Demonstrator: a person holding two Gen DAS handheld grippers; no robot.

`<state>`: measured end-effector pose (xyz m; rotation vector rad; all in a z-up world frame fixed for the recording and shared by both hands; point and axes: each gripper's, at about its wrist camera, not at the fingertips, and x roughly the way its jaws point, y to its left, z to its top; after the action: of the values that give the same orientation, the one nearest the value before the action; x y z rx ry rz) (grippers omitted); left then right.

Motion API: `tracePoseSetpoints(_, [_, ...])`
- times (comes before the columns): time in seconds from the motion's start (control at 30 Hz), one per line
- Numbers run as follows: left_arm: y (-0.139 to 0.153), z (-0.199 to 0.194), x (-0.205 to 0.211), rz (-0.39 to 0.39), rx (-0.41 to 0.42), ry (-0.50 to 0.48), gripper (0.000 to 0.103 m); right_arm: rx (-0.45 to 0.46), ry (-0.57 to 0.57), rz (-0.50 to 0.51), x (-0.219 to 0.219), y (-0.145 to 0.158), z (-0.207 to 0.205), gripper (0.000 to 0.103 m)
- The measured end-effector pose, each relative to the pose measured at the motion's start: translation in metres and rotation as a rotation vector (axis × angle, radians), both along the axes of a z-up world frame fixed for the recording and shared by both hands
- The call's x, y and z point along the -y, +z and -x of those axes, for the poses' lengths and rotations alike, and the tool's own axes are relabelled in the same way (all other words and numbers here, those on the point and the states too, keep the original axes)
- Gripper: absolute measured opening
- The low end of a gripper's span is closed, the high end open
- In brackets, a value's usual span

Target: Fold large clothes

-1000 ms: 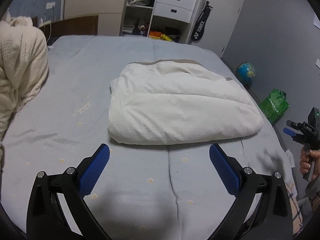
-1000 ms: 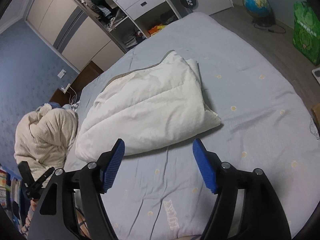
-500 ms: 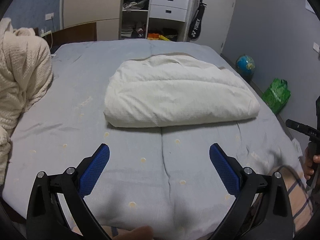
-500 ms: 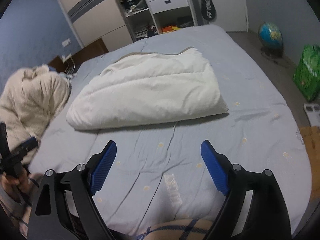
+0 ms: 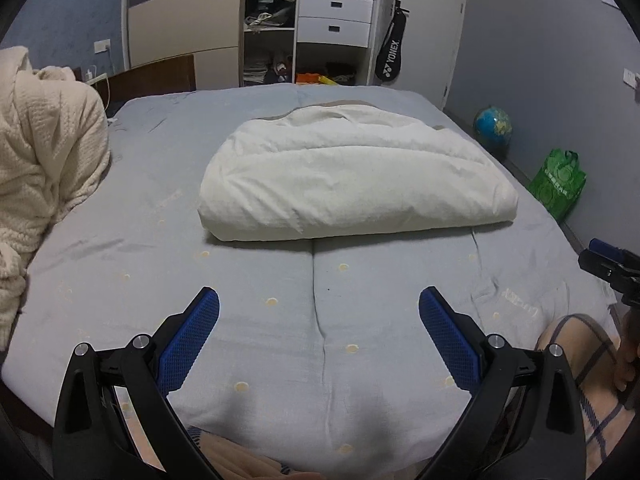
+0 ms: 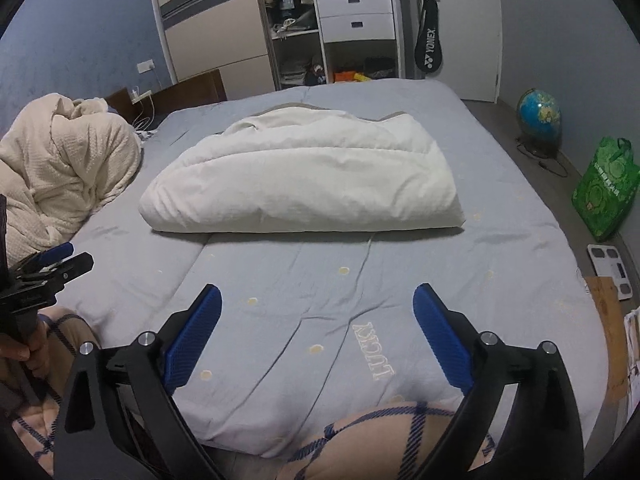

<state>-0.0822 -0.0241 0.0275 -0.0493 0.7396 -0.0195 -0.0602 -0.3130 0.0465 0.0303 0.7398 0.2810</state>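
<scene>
A white padded garment (image 5: pixel 352 176) lies folded into a thick rectangle in the middle of the blue-grey bed (image 5: pixel 256 280); it also shows in the right wrist view (image 6: pixel 308 184). My left gripper (image 5: pixel 319 312) is open and empty, held over the bed's near edge, well short of the garment. My right gripper (image 6: pixel 316 308) is open and empty, also over the near edge. Each gripper shows at the other view's side: the right one (image 5: pixel 608 264), the left one (image 6: pixel 44 268).
A cream knitted blanket (image 5: pixel 44 176) is heaped at the bed's left side (image 6: pixel 64 168). A wardrobe and white drawers (image 5: pixel 336 20) stand behind the bed. A globe (image 6: pixel 538 112), green bag (image 6: pixel 604 188) and scale (image 6: pixel 610 264) are on the floor at right. Plaid-clad knees (image 6: pixel 380 436) are below.
Both grippers have drawn back from the folded garment toward the bed's near edge and levelled out. The garment has not moved. Both stay open.
</scene>
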Motion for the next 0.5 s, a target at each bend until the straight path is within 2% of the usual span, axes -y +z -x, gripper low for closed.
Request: tracePoseSetpoints(0.5, [-0.0031, 0.0005, 0.0004, -0.006, -0.003, -0.001, 0.096, 0.019, 0.015, 0.046, -0.0023, -0.0003, 0.0028, 0.092])
